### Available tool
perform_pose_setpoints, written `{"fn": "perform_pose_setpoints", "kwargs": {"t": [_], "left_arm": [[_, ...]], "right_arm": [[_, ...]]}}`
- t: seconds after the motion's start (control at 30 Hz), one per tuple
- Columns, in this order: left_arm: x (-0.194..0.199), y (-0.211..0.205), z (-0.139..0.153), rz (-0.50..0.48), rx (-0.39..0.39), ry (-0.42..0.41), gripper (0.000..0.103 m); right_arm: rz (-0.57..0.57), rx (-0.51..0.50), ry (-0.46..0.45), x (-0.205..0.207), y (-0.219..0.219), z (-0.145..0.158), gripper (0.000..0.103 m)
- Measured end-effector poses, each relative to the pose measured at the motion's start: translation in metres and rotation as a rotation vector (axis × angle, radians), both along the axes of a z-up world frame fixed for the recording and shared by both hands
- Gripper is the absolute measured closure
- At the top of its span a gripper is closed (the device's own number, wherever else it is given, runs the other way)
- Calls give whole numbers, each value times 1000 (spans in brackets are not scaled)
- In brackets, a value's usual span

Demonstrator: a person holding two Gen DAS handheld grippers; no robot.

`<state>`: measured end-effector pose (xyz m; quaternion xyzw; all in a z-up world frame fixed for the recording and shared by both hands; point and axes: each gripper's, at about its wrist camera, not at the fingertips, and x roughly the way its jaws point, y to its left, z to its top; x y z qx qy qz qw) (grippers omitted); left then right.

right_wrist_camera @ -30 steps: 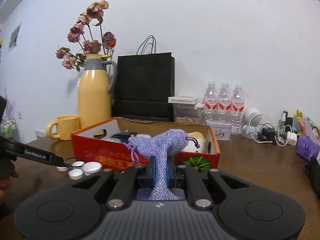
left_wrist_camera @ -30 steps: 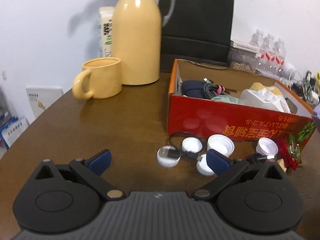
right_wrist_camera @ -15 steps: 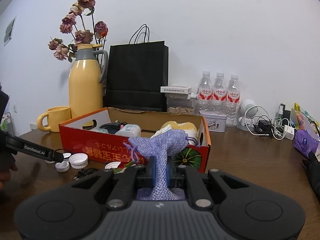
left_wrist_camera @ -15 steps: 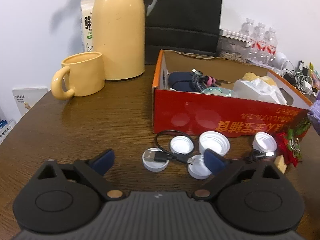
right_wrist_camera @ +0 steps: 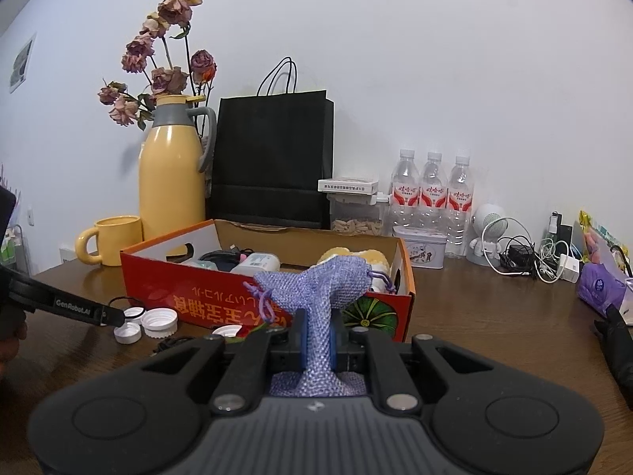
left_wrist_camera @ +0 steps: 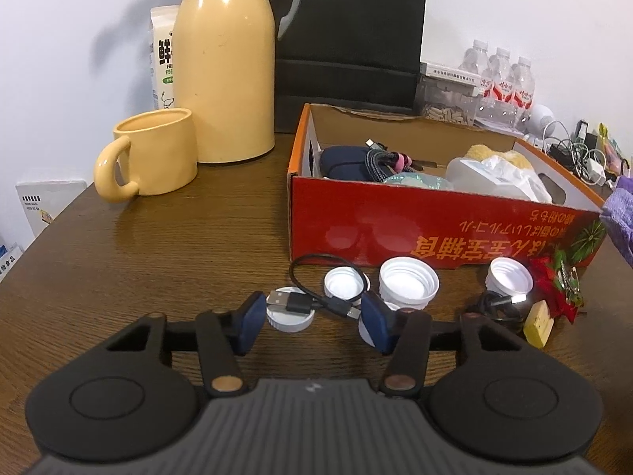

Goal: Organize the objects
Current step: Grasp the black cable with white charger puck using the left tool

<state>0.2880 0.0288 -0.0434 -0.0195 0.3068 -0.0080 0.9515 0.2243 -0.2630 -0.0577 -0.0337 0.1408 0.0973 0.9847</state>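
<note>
Pouch (right_wrist_camera: 316, 297) bottom hidden behind right tool (right_wrist_camera: 316, 350); cap (left_wrist_camera: 290, 316) half covered.

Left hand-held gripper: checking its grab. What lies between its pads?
In the left wrist view, the black USB cable over a white cap; the jaws have just been closing.

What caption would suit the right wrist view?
Right claw clamps a lilac mesh pouch before the red box.

Bare table (left_wrist_camera: 158, 261) lies open on my left. Ahead, bottle caps (left_wrist_camera: 408, 283) and a black cable (left_wrist_camera: 316, 301) crowd the red box (left_wrist_camera: 395, 225) front; mug (left_wrist_camera: 152, 158) and flask (left_wrist_camera: 225, 63) block the far left.
</note>
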Motion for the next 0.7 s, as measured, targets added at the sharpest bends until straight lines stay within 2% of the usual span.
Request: {"fn": "perform_pose_setpoints", "kwargs": {"t": [0.27, 0.37, 0.5, 0.57, 0.6, 0.7], "left_arm": [[2, 0, 0, -18, -10, -6, 46], [3, 2, -1, 1, -10, -13, 39], [8, 4, -1, 10, -11, -11, 38], [11, 4, -3, -7, -10, 7, 39], [12, 4, -3, -15, -14, 9, 45], [9, 2, -2, -28, -7, -6, 47]], "right_arm": [[6, -6, -9, -3, 1, 1, 94], [12, -9, -13, -5, 2, 1, 94], [19, -17, -17, -6, 3, 1, 94], [21, -20, -21, -7, 3, 1, 94], [20, -21, -22, -7, 3, 1, 94], [22, -23, -23, -8, 3, 1, 94]]}}
